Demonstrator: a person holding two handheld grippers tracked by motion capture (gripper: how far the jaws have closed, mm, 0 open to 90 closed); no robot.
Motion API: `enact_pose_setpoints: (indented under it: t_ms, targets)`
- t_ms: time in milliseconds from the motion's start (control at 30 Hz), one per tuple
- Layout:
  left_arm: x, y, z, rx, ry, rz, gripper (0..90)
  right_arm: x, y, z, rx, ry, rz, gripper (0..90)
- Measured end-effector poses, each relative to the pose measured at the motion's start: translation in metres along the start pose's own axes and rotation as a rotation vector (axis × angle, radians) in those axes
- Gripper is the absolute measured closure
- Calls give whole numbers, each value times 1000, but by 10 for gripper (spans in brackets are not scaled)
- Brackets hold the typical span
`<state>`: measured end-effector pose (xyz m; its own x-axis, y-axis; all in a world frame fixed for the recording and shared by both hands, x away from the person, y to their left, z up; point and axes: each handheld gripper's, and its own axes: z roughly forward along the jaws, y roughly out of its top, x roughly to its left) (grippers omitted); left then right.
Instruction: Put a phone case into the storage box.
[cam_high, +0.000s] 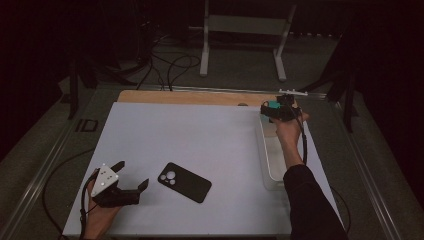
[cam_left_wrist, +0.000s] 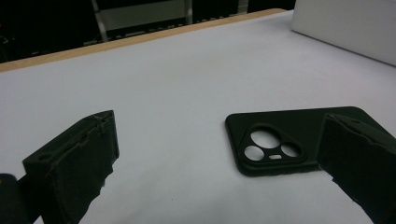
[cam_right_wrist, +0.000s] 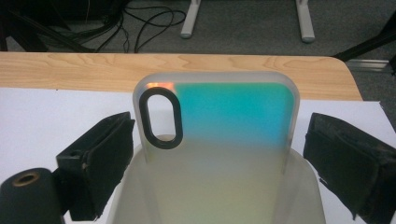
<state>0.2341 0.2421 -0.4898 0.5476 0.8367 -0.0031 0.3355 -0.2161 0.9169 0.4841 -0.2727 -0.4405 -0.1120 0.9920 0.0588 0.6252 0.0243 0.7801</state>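
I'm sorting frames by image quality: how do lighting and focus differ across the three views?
High view: dim, with black surroundings and the white table sheet evenly grey. Left gripper view: the black phone case is sharp, the near jaws soft. Right gripper view: brighter, the teal phone case shows an orange glint; the translucent tray is blurred.

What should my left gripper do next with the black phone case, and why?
Probably ease the left gripper forward so the black phone case sits between its open jaws: the case lies flat on the white mat, just ahead, untouched.
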Motion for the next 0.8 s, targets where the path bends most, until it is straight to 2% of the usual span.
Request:
enact_pose_setpoints:
  t_ms: [500, 800]
  targets:
    - [0, 0, -1, -6, 3, -7, 0, 0, 4, -14, -43, -15, -47, 86]
    - [0, 0, -1, -4, 4, -8, 0, 1, 5, -24, -59, 3, -69, 87]
